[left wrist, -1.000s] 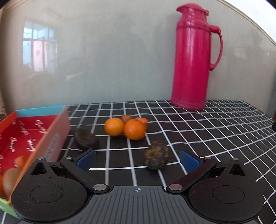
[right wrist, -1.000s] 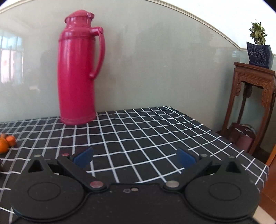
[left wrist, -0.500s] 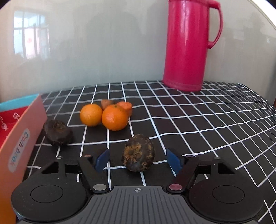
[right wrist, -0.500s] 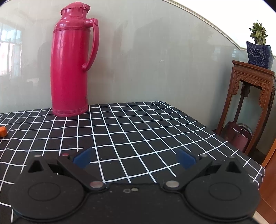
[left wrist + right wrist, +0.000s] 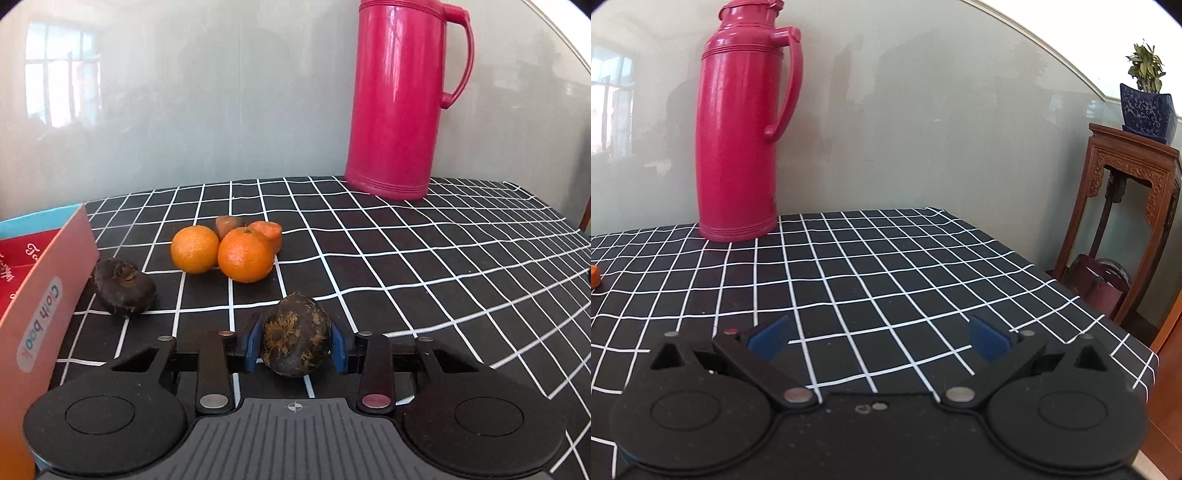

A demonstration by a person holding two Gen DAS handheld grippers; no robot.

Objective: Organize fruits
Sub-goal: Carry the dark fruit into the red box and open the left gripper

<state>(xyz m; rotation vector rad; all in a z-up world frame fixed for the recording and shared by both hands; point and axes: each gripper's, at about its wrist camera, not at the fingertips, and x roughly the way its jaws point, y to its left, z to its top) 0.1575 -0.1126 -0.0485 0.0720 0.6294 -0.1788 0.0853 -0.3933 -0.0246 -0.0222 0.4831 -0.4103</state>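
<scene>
A: Left gripper (image 5: 295, 345) has its blue pads at either flank of the dark, rough-skinned round fruit (image 5: 295, 338) on the black grid-check tablecloth (image 5: 406, 266), jaws closing on it.

B: And the orange-sided cardboard box (image 5: 40, 310)?

A: Off to the gripper's left, just beside a second dark fruit (image 5: 123, 286) (the likely drop spot, I'd judge).

B: Right gripper (image 5: 879, 338)?

A: Spread wide, nothing between its pads, well away from any fruit. The left hand is nearer.
</scene>
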